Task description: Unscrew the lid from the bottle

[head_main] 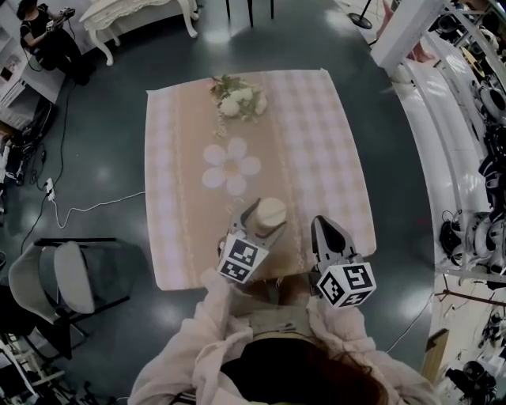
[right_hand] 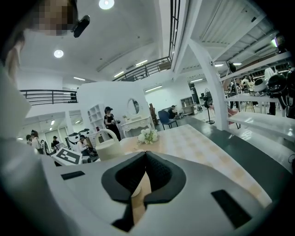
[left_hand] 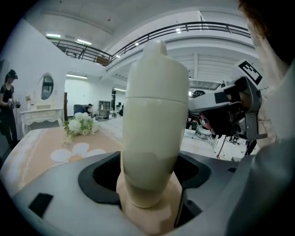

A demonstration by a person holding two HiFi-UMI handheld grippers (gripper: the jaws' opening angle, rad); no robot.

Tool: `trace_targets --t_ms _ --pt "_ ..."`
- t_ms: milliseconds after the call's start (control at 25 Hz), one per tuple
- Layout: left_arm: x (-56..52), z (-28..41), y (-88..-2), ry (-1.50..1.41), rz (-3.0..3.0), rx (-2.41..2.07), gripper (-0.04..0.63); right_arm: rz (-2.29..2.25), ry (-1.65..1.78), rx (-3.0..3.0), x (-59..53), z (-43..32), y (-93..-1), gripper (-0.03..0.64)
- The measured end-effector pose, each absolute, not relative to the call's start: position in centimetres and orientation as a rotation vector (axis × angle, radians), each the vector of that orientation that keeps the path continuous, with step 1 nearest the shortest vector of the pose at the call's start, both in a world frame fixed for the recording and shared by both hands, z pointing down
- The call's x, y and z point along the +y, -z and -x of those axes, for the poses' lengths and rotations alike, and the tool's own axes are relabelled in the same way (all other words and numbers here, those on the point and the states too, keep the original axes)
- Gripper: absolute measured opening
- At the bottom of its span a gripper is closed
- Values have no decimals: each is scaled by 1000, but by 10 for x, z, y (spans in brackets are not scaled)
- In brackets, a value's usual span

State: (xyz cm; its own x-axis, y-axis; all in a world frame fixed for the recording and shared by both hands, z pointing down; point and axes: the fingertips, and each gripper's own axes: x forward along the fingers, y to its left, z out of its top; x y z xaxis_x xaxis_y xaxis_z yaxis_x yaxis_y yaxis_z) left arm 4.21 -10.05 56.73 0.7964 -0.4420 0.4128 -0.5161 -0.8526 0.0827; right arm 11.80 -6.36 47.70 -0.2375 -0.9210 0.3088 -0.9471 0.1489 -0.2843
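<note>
A cream bottle (head_main: 271,212) stands upright near the front edge of the table (head_main: 332,142), with its lid (left_hand: 156,69) on. My left gripper (head_main: 266,221) is open. Its jaws stand on either side of the bottle's lower body (left_hand: 152,152), with narrow gaps between pads and bottle. My right gripper (head_main: 320,223) is shut with nothing in it. It hovers just right of the bottle over the front of the cloth. In the right gripper view the bottle (right_hand: 109,148) shows to the left beyond the shut jaws (right_hand: 146,159).
A pink checked cloth covers the table. A bunch of white flowers (head_main: 237,96) lies at its far end and a flower-shaped mat (head_main: 231,166) in the middle. A folding chair (head_main: 71,277) stands at the left. A white dresser (head_main: 134,16) and a person (head_main: 39,35) are farther back.
</note>
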Motion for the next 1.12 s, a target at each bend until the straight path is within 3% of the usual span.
trace_targets --t_ms 120,760,880,1000,1120 --pt "-102 -46 -575 -610 -2808 -751 318 -1850 -642 -2371 -69 -114 -476 12" --pt "-90 -45 -538 -625 -2680 -524 318 -1405 -603 -2759 -82 -80 -441 16" --pt "-83 -47 -529 -676 -2687 -486 318 -1231 -592 -2881 -74 -66 -421 104" --pt "-74 -50 -520 -717 -2692 -447 318 -1049 -636 -2958 -66 -50 -406 291" --pt "-63 -55 -513 -753 -2702 -402 318 -976 -649 -2994 -65 -40 -393 339"
